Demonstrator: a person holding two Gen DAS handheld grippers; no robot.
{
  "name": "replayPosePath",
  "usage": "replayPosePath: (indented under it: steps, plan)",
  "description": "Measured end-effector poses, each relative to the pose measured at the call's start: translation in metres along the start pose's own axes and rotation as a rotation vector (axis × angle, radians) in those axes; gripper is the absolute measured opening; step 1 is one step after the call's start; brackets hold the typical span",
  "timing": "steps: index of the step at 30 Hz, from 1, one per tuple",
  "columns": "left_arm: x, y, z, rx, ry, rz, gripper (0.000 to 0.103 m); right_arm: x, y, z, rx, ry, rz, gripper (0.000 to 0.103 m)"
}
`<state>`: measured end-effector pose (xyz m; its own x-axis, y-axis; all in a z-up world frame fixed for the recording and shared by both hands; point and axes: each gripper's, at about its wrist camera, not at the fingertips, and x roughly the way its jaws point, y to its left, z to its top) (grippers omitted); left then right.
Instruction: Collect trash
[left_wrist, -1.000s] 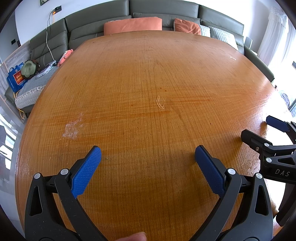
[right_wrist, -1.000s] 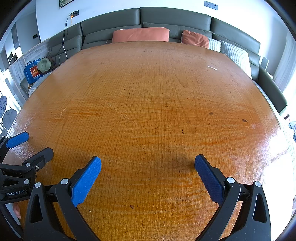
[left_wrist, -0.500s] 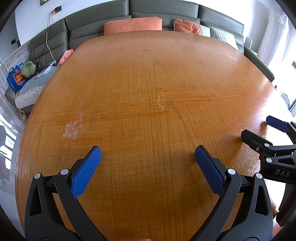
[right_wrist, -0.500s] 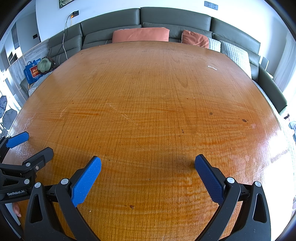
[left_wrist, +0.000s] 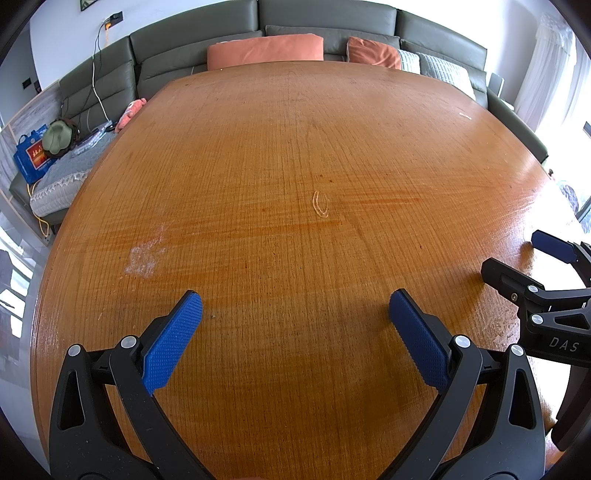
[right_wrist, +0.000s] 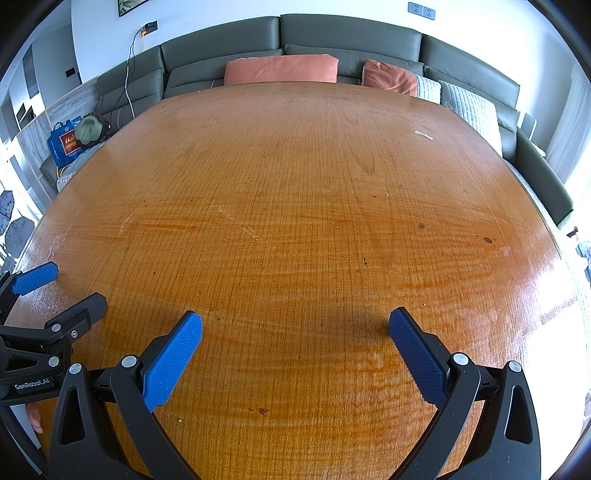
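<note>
Big orange-brown wooden table fills both views, with a grey-green sofa wrapping round its far edge and a long orange cushion sitting right behind it.

Both grippers hover low over the near edge, side by side, pointing across the table toward the sofa. The left gripper has its jaws spread wide with nothing but bare wood between the blue pads. Same deal with the right gripper: jaws wide apart, holding nothing.

Trash-wise, the only candidate I can spot is a small white scrap way over on the far right of the table, well apart from both grippers. In the left view it's just a tiny pale fleck, too small to say what it is.

Left view only: a whitish scuffed patch and a little oval ring mark mid-table, plus a pink thing on the sofa. Right view only: dark spots on the right side, and a small brown crumb near the front edge.

Each camera catches the other gripper cut off at its frame edge. A blue bag with a green hat on it sits at far left.
</note>
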<state>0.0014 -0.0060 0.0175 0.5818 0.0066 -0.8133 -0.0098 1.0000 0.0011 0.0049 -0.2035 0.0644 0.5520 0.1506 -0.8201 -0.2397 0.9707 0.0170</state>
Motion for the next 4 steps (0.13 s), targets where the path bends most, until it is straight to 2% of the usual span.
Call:
replayPosePath:
  steps: [4]
  plan:
    - [-0.0001,0.0000,0.0000,0.001,0.000,0.001,0.098,-0.0003,0.0002,-0.0002,0.000,0.000,0.000,0.101]
